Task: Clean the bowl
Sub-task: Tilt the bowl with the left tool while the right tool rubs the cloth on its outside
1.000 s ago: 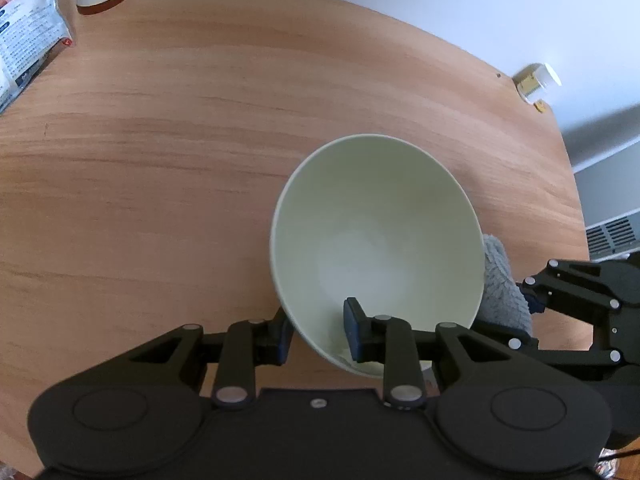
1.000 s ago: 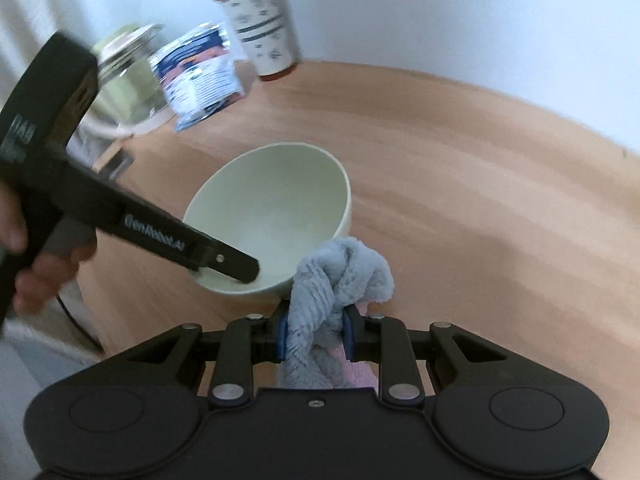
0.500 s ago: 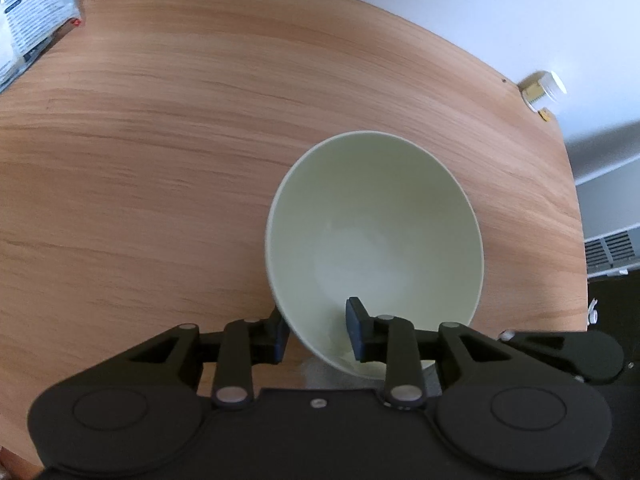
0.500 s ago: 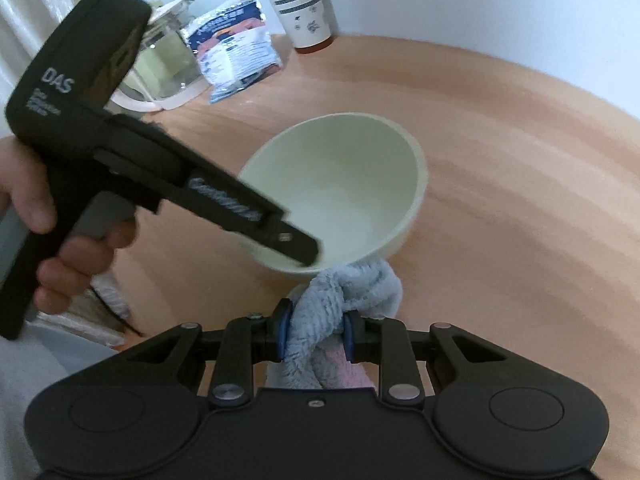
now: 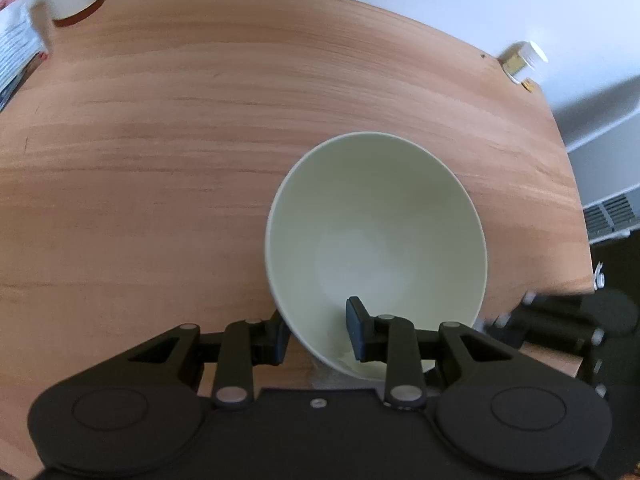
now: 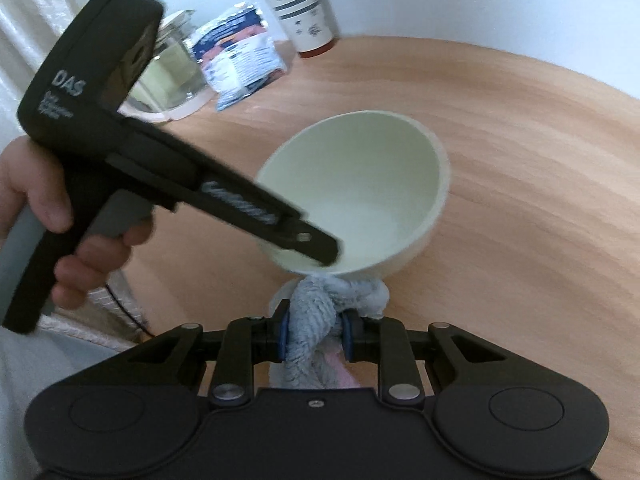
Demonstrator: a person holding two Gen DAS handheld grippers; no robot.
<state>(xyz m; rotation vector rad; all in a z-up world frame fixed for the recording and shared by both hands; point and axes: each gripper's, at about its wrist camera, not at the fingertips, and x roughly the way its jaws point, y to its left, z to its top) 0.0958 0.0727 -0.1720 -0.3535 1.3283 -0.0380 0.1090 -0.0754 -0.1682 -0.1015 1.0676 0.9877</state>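
Glass jar [image 6: 172, 76] at far left of right wrist view, on wooden table [image 5: 200, 152]; printed packet [image 6: 240, 60] just beside it, then white cup with red base [image 6: 304, 8] near back wall. Hand [image 6: 48, 216] at left edge wrapped round grey handle of left gripper [image 5: 318, 334]. Left gripper angled steeply down, clamped on near wall of pale green bowl [image 5: 376, 248]: one finger outside rim, other finger [image 5: 358, 332] inside. Bowl tilted, mouth opening away from both cameras, near centre of table toward its front edge; whether its base touches wood cannot be told. Interior plain and pale, with faint lighter patch at bottom. Grey cloth [image 6: 320, 316] bunched directly below bowl's lower outer wall, touching it, with pink patch [image 6: 340, 376] showing underneath. Right gripper [image 6: 314, 338] closed firmly on that cloth, blue pads pressed into folds on either side. Right gripper also visible, blurred, at lower right of left wrist view, past bowl's edge. Small white-capped bottle [image 5: 522, 58] lying at far right corner of table, well apart from bowl. White radiator vent [image 5: 608, 216] beyond table's right edge.
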